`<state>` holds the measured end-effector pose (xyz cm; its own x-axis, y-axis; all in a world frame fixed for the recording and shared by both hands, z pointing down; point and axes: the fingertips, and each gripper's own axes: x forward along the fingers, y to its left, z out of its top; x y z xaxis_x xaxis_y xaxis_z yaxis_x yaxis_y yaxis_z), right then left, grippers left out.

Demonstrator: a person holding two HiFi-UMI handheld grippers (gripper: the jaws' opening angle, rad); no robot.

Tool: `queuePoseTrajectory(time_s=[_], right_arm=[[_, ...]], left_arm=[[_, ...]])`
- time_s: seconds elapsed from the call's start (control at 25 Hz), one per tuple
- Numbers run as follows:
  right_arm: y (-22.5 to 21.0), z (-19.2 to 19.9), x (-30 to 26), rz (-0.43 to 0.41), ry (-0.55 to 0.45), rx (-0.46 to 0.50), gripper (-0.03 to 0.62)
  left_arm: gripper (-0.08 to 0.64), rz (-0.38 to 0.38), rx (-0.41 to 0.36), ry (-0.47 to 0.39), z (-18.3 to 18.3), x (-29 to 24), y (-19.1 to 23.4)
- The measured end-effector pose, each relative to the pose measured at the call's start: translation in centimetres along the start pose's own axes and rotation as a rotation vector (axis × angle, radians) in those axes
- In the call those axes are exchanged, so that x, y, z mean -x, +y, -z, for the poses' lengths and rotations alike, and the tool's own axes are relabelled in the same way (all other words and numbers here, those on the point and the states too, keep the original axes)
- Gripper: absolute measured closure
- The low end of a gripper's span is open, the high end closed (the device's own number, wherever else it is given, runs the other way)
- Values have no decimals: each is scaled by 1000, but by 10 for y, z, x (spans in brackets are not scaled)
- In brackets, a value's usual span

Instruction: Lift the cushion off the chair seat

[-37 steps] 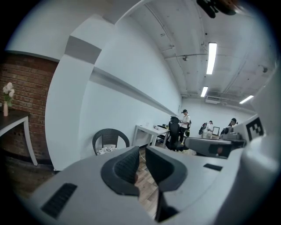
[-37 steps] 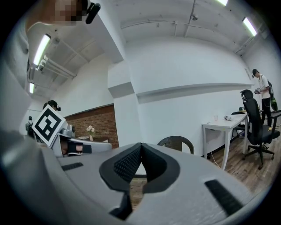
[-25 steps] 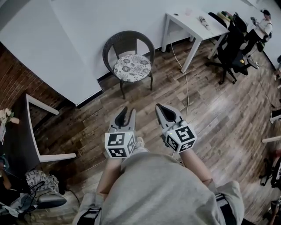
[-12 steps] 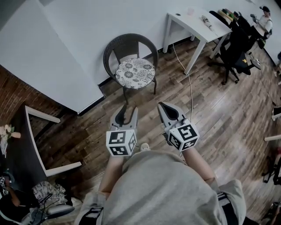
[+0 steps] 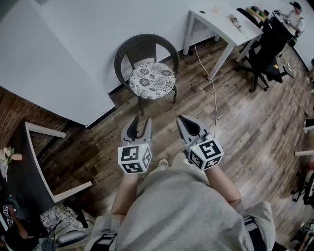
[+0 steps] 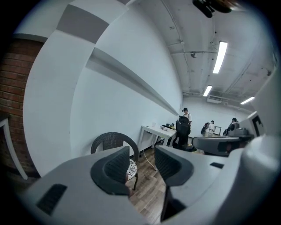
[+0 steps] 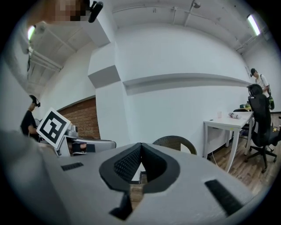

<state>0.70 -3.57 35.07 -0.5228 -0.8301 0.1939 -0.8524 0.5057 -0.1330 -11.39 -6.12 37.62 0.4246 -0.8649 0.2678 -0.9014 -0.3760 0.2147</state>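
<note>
Fingers on our left gripper (image 5: 140,120) have just been spreading, with nothing between them; our right gripper (image 5: 184,119) has its pair pressed together. The round floral cushion (image 5: 152,81) lies at twelve o'clock, well apart, nearer the left.

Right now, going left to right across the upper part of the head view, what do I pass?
Wicker chair with the cushion on its seat → white table → black office chair → person at the far right.
</note>
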Motion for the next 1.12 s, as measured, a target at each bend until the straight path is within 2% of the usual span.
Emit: queuePoseTrajectory(time_s=[0.24,0.56,0.84,1.12], right_arm=[[-19,19,-18,4,54,-24,591],[-61,21,-78,-52,91,-22,591],[-106,32,-144,-91,140,-30,591],[-147,62,-191,-94,193,-64,591]], left_arm=[[393,-5,25,22,10,-32,9],[390,-22,25,57,26,-106,22],[387,-56,48,134,56,-181,53],[387,-91,63,223,103,-241,82]])
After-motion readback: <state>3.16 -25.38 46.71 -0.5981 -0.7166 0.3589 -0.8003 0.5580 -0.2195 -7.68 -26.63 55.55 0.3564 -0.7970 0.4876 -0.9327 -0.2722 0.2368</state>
